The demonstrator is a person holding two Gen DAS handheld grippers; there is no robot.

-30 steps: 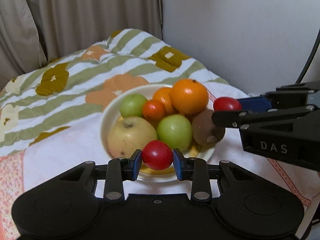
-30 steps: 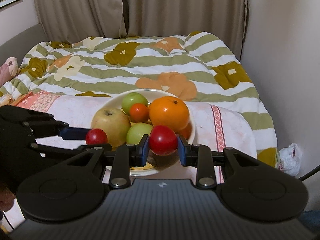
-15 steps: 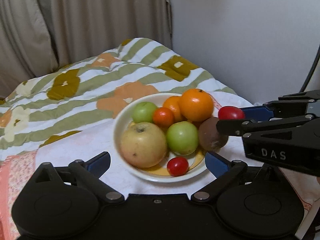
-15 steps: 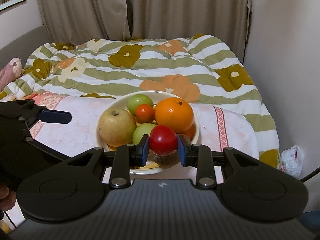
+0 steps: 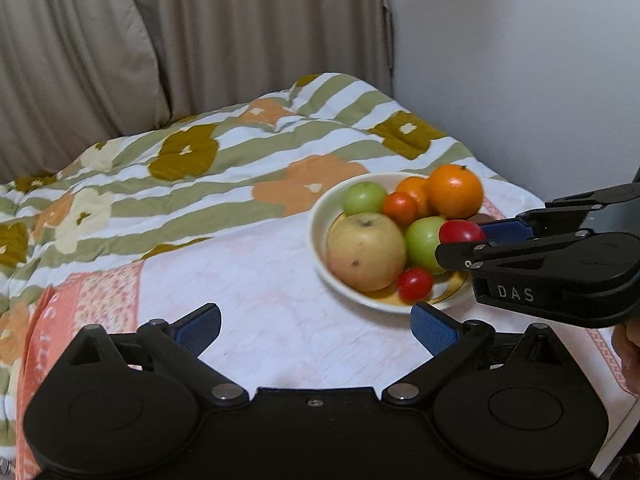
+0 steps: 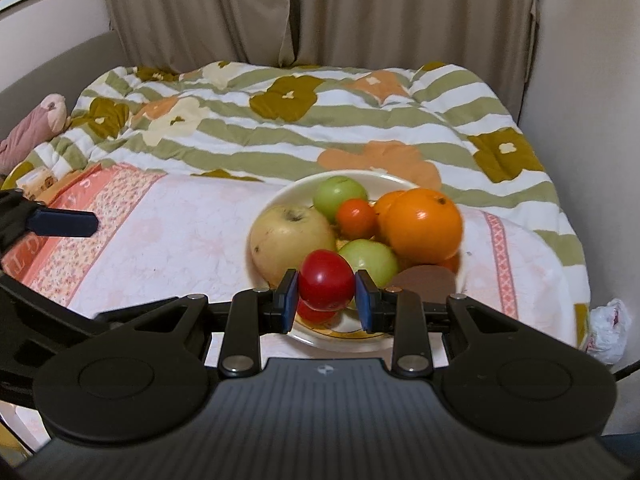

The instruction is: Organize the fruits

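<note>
The red tomato (image 6: 326,280) sits clamped between the right gripper (image 6: 326,294)'s blue pads, held over the near rim of the bowl (image 6: 280,196), just above a second small tomato (image 5: 415,283) already lying at the bowl's near edge. The left gripper (image 5: 314,326) is empty, its jaws spread wide, over the cloth (image 5: 260,280) to the near left of the bowl.

The risk lies in the drop. The bowl is already heaped: a yellow apple (image 6: 292,236) at its near left, two green fruits (image 6: 370,258) toward the middle and far side, a big orange (image 6: 424,224) at its right, a brown fruit (image 6: 424,280) at its near right. Released too high, the tomato could bounce off a rounded fruit or the lying tomato and roll over the rim onto the cloth. Squeezed harder, its soft skin might split. The bowl also rests on soft bedding, so a nudge from the gripper could tilt it and shift the pile.

Beyond the bowl lies a striped flowered quilt (image 6: 320,120), with curtains (image 6: 320,8) behind. A white bag (image 6: 608,330) lies well off to the bowl's right, a pink soft toy (image 6: 32,128) far to its left. Nothing blocks the way down except the fruit itself.
</note>
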